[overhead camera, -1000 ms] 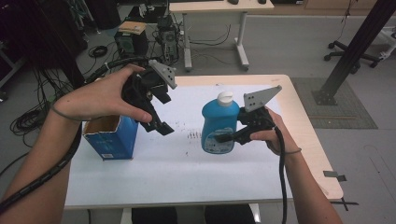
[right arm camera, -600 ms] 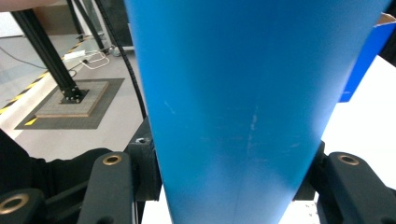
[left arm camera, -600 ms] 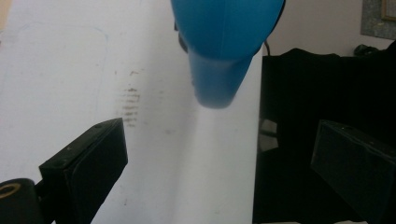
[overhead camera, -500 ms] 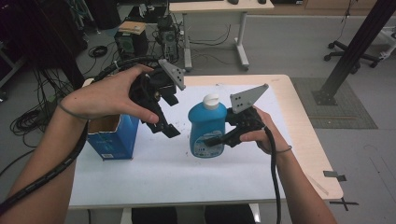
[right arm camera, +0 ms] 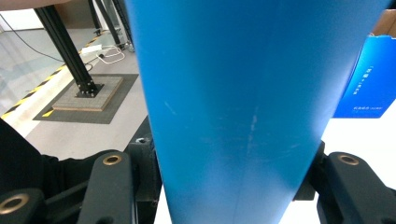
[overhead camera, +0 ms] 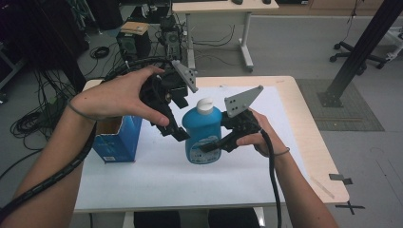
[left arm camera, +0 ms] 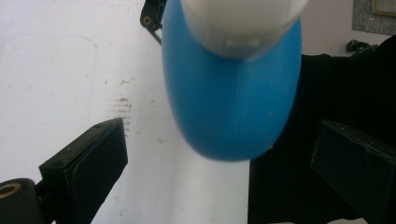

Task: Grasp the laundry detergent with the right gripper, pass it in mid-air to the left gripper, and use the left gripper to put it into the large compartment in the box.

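A blue bottle (overhead camera: pixel 202 135) with a white cap (overhead camera: pixel 205 104) stands upright over the white table (overhead camera: pixel 157 180). My right gripper (overhead camera: pixel 215 145) is shut on its lower body from the right; in the right gripper view the blue wall (right arm camera: pixel 233 102) sits squeezed between both jaws. My left gripper (overhead camera: pixel 183 133) hangs open just left of and above the bottle. In the left gripper view I look down on the cap (left arm camera: pixel 243 23) and blue shoulder (left arm camera: pixel 231 102), with the open jaws standing wide on either side and not touching.
An open blue carton (overhead camera: pixel 116 140) stands at the table's left edge, close behind my left hand; it also appears as a blue carton (right arm camera: pixel 369 79) in the right gripper view. Desks, cables and a black post's base (overhead camera: pixel 332 97) lie beyond the table.
The right gripper has carried the bottle leftward across the table towards the left gripper. The left gripper has shifted slightly right, so the bottle now sits under its open jaws.
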